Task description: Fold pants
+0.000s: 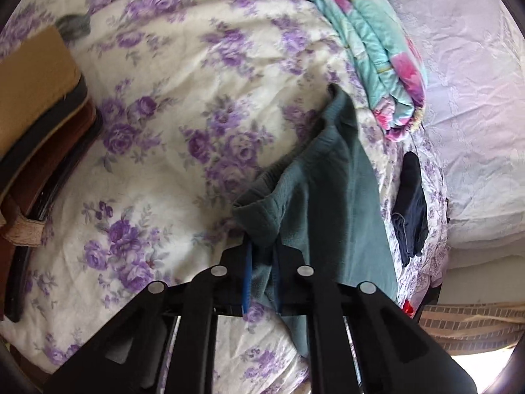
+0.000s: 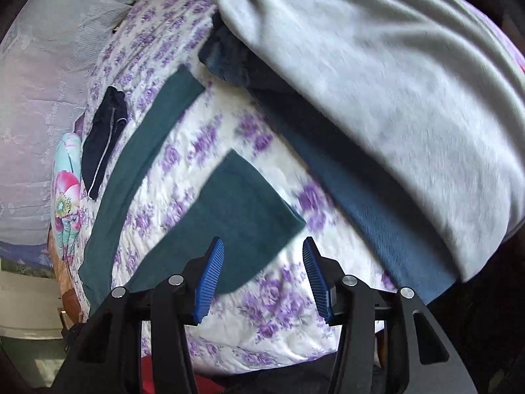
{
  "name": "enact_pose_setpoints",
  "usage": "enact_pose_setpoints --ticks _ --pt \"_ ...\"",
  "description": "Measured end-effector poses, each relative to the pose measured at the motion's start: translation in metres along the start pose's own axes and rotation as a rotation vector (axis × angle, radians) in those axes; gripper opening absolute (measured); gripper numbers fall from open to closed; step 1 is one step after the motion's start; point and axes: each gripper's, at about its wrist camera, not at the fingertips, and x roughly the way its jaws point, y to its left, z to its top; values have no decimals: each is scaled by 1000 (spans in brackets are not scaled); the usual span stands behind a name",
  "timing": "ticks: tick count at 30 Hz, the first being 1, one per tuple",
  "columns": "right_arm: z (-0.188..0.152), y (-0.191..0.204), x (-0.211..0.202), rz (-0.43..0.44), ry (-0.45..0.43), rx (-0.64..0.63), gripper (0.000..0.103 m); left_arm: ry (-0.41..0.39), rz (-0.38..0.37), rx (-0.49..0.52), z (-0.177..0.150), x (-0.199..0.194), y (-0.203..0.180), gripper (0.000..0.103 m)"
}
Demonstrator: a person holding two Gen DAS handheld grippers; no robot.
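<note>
Teal fleece pants (image 1: 331, 197) lie on a floral bedspread (image 1: 157, 151). My left gripper (image 1: 262, 251) is shut on the waistband corner, and the fabric bunches between its blue pads. In the right wrist view both pant legs (image 2: 242, 210) spread apart across the bed, the far leg (image 2: 141, 164) running long toward the left. My right gripper (image 2: 262, 279) stands open just over the near leg's end. Its blue pads (image 2: 210, 279) are wide apart and do not press on the cloth.
A folded turquoise and pink blanket (image 1: 370, 52) lies beyond the pants. A small dark navy garment (image 1: 410, 207) sits beside them. A grey garment (image 2: 377, 98) over blue denim (image 2: 377, 210) fills the right of the right wrist view. Brown and tan items (image 1: 36, 92) are stacked at the left.
</note>
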Motion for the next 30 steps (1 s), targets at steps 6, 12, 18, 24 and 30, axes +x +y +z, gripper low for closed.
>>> enact_pose_setpoints --ticks 6,12,18,24,30 --pt "-6 -11 31 36 22 78 44 6 -24 -5 3 -4 -4 9" --pt "21 29 12 194 -89 21 2 13 -60 -5 7 -17 -21 9" --pt "106 91 -49 354 -239 -29 2 -19 -158 39 27 -50 -70 9" --pt "126 80 -28 224 -206 -13 50 13 -102 25 28 -36 -65 9" --pt "100 41 26 211 -72 100 39 69 -87 -106 8 -12 -20 9"
